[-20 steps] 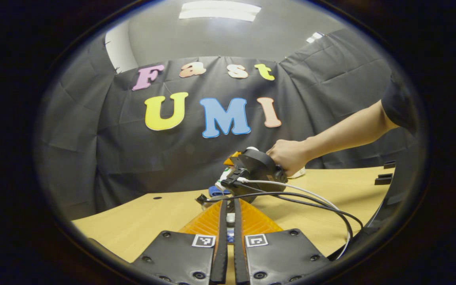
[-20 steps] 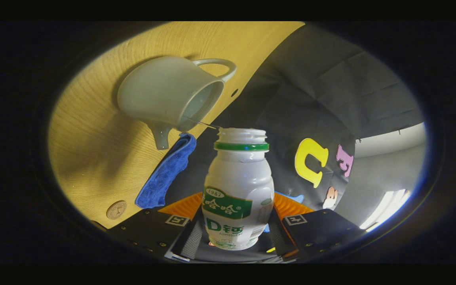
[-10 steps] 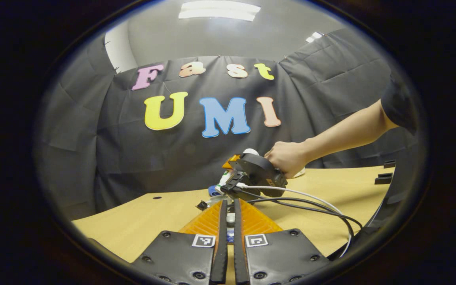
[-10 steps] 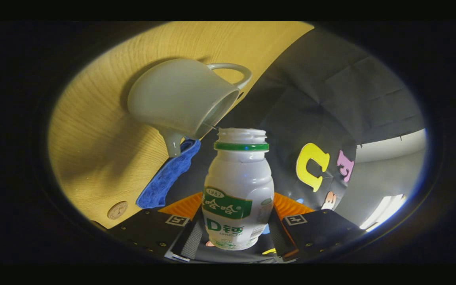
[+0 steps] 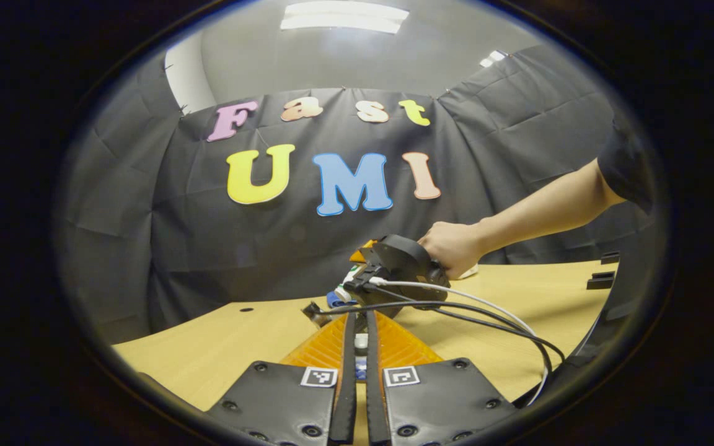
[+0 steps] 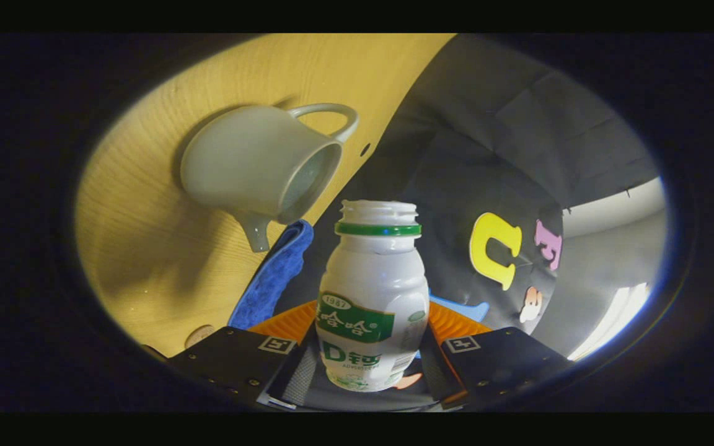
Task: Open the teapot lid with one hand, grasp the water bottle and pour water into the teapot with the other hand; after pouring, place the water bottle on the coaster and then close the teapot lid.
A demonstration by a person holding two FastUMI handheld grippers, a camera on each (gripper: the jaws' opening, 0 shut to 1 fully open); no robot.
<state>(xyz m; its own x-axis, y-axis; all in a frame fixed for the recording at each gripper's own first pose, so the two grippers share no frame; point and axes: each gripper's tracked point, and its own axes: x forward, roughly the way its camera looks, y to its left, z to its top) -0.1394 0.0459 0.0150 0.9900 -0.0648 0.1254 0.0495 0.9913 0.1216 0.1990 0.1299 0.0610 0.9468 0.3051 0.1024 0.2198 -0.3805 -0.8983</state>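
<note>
In the right gripper view my right gripper (image 6: 370, 325) is shut on a white water bottle (image 6: 372, 291) with a green neck ring and no cap. The bottle lies tilted, its mouth close to the open top of the pale grey teapot (image 6: 251, 170), which stands on the wooden table (image 6: 146, 248) with no lid on it. No stream shows between them. A round coaster (image 6: 199, 335) lies near the view's lower left. In the left gripper view my left gripper (image 5: 360, 317) is held low over the table, its fingers almost together on a small white piece, apparently the lid's knob (image 5: 361, 342).
A blue cloth (image 6: 270, 279) lies beside the teapot's spout. In the left gripper view a hand (image 5: 453, 248) holds the other gripper (image 5: 397, 269), whose cables (image 5: 493, 319) trail across the table. Small black blocks (image 5: 602, 279) sit at the far right edge.
A thin stream ran from the bottle's mouth to the teapot's rim earlier and is gone now. The right gripper rose a little, then came back down, so the teapot shifted left in its view.
</note>
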